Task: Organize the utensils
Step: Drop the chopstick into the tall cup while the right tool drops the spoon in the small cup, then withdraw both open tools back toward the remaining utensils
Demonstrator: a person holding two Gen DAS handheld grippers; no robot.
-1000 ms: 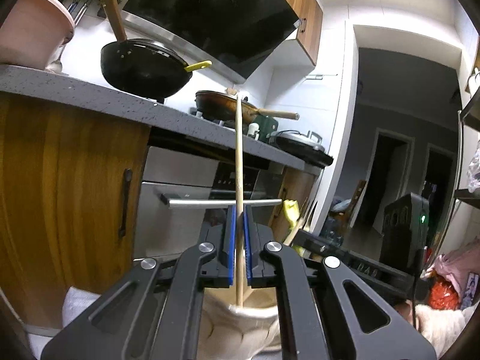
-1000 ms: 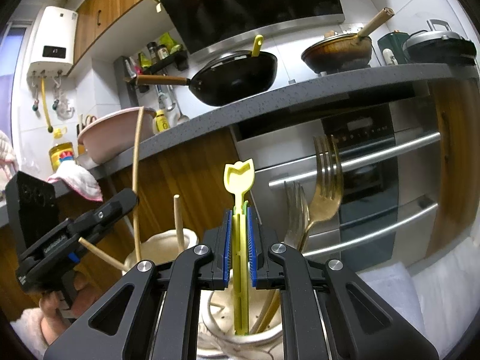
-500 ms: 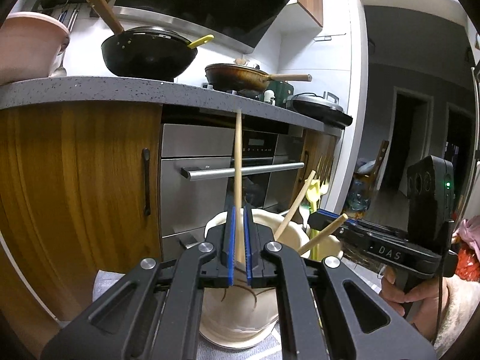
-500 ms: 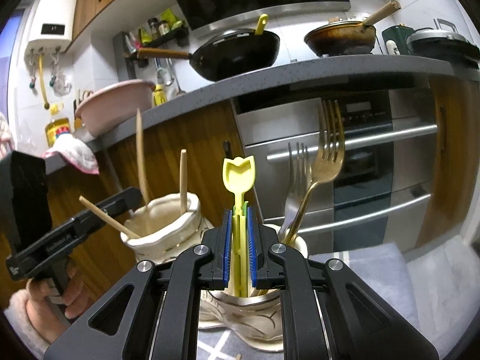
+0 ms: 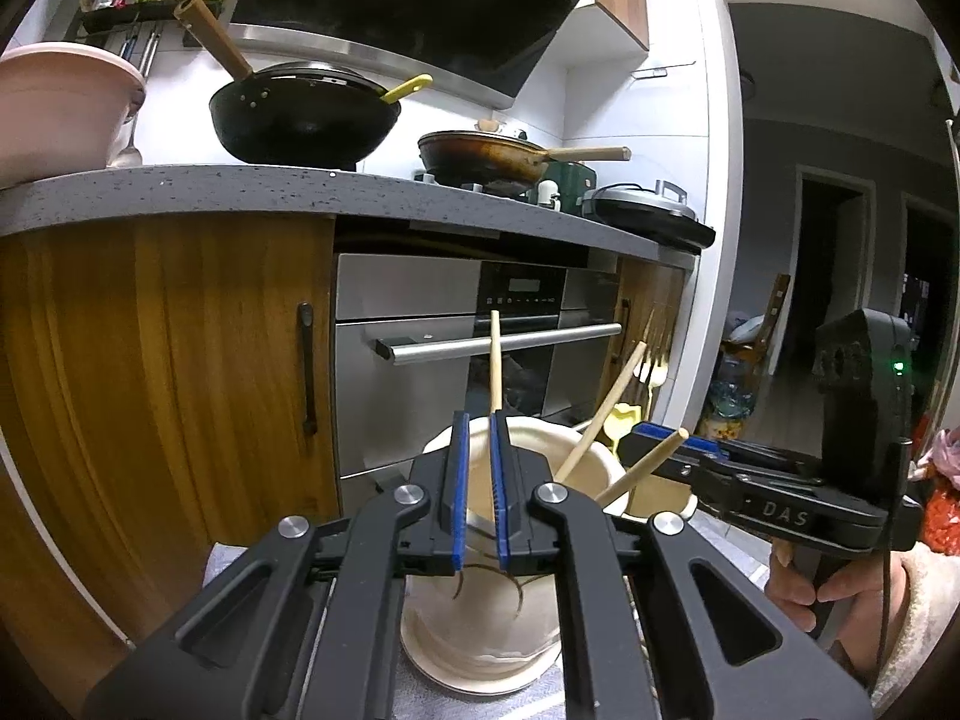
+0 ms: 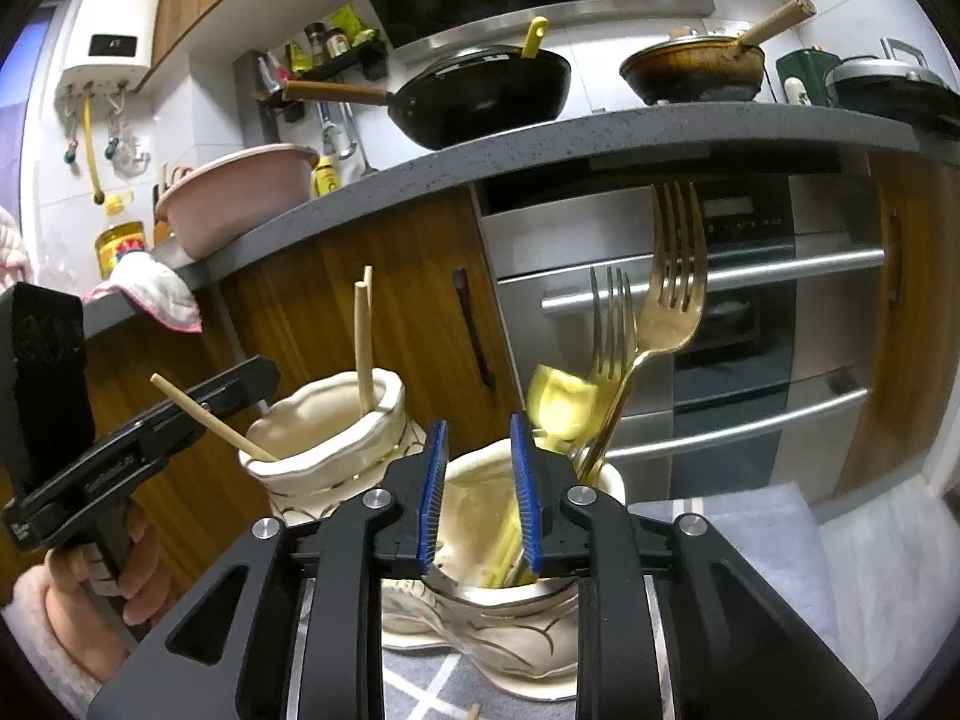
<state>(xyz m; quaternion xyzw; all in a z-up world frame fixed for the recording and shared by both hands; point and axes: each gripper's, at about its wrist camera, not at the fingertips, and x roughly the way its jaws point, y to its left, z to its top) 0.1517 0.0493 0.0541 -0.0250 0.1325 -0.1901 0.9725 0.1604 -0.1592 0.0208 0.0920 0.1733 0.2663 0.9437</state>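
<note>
Both claws stand apart, holding nothing: our left claw (image 5: 478, 483) narrowly, our right claw (image 6: 480, 495) wider. Each hangs just above its own cup, since we sort by kind. The chopstick (image 5: 495, 363) stands upright in the left cup (image 5: 480, 618), beside two others, just past the right-hand pad. The yellow spoon (image 6: 561, 399), blurred, leans in the right cup (image 6: 498, 612) with the forks (image 6: 636, 324). We judge both pieces delivered; next, we should lift straight up so the pads snag nothing.
</note>
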